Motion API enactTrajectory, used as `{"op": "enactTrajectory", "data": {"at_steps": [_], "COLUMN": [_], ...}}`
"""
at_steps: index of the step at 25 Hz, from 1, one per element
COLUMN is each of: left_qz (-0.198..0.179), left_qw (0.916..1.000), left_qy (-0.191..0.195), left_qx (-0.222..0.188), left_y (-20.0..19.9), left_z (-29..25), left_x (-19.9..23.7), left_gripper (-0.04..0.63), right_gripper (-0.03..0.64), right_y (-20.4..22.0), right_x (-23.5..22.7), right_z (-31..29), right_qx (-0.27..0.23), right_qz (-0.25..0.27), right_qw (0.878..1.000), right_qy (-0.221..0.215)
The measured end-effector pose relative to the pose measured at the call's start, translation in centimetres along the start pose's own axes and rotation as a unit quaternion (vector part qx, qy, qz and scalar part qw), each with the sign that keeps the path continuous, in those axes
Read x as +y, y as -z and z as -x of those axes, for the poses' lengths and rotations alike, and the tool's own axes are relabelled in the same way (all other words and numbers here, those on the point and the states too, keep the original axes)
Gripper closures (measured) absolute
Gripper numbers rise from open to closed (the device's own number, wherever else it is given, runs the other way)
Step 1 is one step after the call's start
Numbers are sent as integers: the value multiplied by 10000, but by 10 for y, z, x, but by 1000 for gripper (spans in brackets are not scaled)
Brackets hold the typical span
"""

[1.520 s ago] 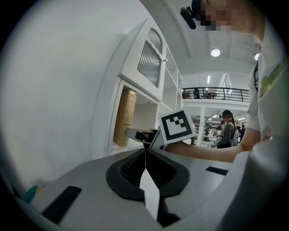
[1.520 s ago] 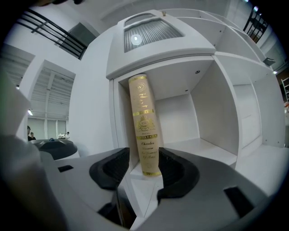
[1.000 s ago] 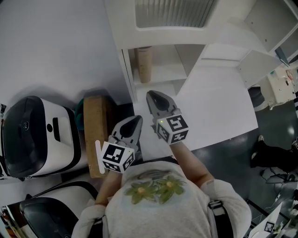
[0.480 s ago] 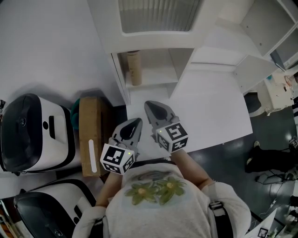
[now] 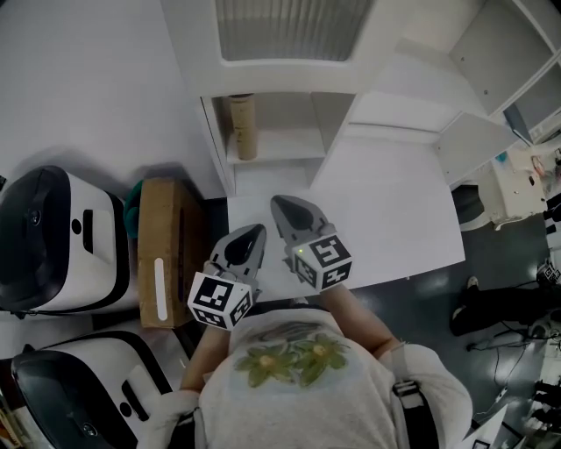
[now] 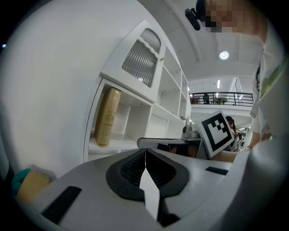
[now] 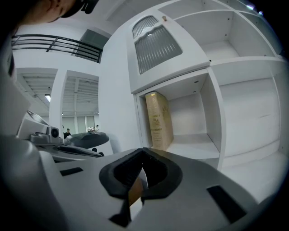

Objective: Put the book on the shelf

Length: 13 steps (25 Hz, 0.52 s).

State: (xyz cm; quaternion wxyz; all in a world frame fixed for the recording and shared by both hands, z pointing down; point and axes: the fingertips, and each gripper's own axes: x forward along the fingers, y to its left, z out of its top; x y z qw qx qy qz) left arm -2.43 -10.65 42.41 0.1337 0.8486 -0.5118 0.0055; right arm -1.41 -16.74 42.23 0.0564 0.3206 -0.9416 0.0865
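Both claws have drawn back from the shelf (image 5: 272,145) since a second ago, and the right claw (image 5: 282,202) has closed the last of its gap.

No print can be read. The book (image 5: 243,127) carries dark lettering and an ornament on its tan spine, seen best from the right gripper view (image 7: 159,119), but it is too small to make out. The cubes (image 5: 320,259) on the claws bear only black-and-white square markers. A plain white strip (image 5: 159,289) lies on the brown cardboard box (image 5: 171,228), left of the table (image 5: 394,219).

The book looks like a matt, card-coloured hardback, though the views are too coarse to be sure. It is a tall, narrow block. The shelf is smooth white board, with a ribbed translucent panel (image 5: 294,26) in the door above the book's compartment. Two rounded machines (image 5: 53,241) with glossy black and white shells sit at the far left.

The book stands upright in the left compartment, close against its left wall. Its long axis is vertical and its spine faces out toward the claws.

The left claw (image 5: 257,228) is clenched on nothing, its ridged black pads meeting edge to edge (image 6: 145,155). The right claw is likewise clenched and empty (image 7: 143,173). Both hover over the near table edge, well apart from the book.
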Motion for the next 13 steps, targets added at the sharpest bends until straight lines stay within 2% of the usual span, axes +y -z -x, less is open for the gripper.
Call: {"op": "enactTrajectory", "data": {"at_steps": [7,13], "left_qz": [36,22], "left_qw": [9999,9999], "left_qy": [-97,-98], "left_qx": [-62,0], "left_y": [-2,0], "left_z": [0,-5], "left_x": [-8,-13], "left_gripper": [566,566], "right_gripper": [586,586], "right_y": [1,1], "right_x": [0,-11], "right_z": [7,13], "right_qx": [51,23], "right_qz": [14,-54], "right_qw": [9999,10000], "right_qy": [-87,28]}}
